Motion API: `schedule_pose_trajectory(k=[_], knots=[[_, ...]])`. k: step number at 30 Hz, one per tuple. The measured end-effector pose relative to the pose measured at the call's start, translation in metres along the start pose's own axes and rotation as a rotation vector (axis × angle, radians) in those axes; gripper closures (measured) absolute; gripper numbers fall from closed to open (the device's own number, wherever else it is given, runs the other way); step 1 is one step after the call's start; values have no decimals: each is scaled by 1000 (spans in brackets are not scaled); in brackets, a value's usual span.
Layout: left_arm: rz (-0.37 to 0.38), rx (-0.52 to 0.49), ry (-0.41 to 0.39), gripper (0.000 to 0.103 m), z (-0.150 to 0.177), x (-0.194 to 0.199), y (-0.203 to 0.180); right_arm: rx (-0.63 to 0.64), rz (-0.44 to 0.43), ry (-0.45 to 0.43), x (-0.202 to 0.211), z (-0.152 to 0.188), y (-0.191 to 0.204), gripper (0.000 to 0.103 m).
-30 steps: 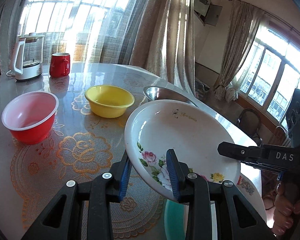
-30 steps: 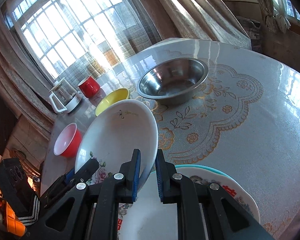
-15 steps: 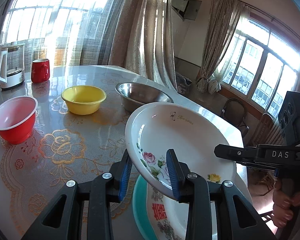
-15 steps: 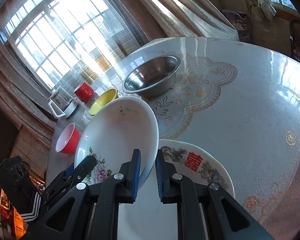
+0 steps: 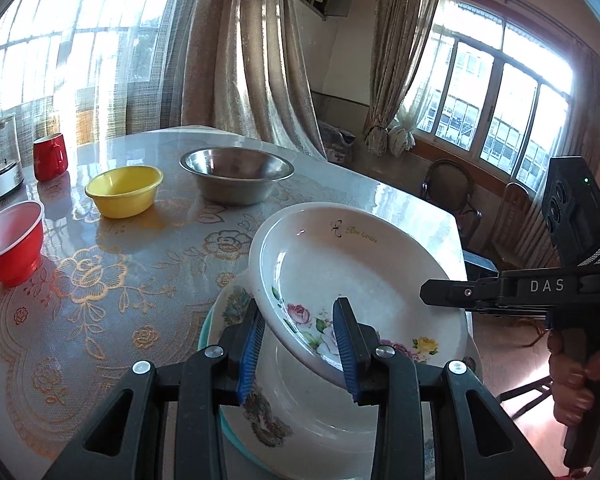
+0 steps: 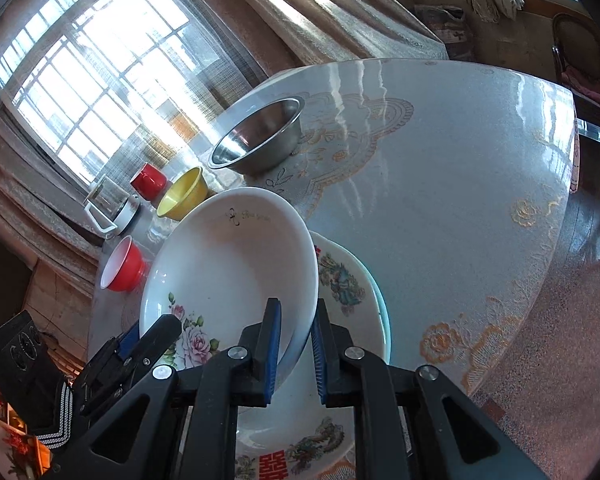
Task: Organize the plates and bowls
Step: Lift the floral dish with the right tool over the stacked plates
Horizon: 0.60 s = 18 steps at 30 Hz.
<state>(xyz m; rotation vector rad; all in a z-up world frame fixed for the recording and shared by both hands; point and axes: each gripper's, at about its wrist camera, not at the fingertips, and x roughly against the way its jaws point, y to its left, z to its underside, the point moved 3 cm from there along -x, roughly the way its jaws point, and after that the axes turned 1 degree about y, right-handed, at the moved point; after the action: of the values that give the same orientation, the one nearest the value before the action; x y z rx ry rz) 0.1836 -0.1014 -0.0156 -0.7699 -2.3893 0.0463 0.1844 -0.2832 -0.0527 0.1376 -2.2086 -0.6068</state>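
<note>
Both the left gripper (image 5: 300,344) and right gripper (image 6: 294,344) clamp the white rose-patterned plate (image 5: 356,280); lower it level, probably centred, onto the patterned plate stack (image 6: 352,280).

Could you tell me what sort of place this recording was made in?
Most likely a home dining room: a round table under a lace-patterned cover, long curtains at big windows, and wooden chairs by the wall.

Table (image 5: 400,208) with bowls (image 5: 236,176), plates (image 6: 352,280)

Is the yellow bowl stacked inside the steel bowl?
No. In the left wrist view the yellow bowl stands on the table by itself, apart from the steel bowl.
</note>
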Motion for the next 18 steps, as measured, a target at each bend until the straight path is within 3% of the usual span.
schedule_pose_trajectory(k=[7, 18], knots=[[-8, -20, 16, 67, 9, 7, -5, -11, 7, 48, -5, 17, -6, 88], [11, -29, 142, 67, 19, -8, -10, 15, 63, 56, 1, 18, -7, 88]])
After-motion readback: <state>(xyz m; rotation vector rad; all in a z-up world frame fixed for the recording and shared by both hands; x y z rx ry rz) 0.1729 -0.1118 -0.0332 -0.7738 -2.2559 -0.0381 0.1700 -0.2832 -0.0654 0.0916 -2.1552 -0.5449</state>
